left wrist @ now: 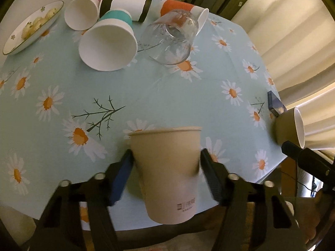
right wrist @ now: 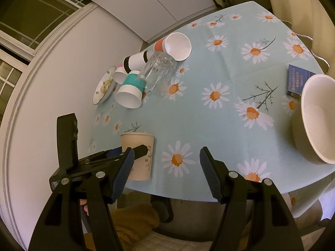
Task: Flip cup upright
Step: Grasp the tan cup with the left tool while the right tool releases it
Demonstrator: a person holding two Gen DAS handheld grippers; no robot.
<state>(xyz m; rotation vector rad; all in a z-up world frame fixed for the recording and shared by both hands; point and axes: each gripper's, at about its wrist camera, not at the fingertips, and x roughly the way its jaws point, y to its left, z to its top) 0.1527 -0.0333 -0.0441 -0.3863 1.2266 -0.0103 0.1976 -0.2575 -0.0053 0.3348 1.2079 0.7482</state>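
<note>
Big counter with a light blue cloth full of white and orange daisies. Big tan bowl with a white inside, at 3 o'clock in the right wrist view, tipped with its mouth facing in. Dark blue box just behind that bowl, touching or nearly so. Left gripper at 6 o'clock in its own view, pinching the tan paper cup from both sides, blue pads pressed on the cup walls. Cup standing mouth up at the near edge of the counter, at 6 o'clock in the left wrist view and at 8 o'clock in the right wrist view. Right gripper spread wide, holding nothing, just beside the cup, over a daisy at 6 o'clock. Clear glass lying on its side at 12 o'clock in the left wrist view, mouth facing the camera. White cup with a teal band lying on its side just left of the glass. Black and white cup, orange and white cup and pink and white cup lying on their sides behind, all bunched close. Flowered plate with small pale snacks at 10 o'clock, near the pink cup.
</note>
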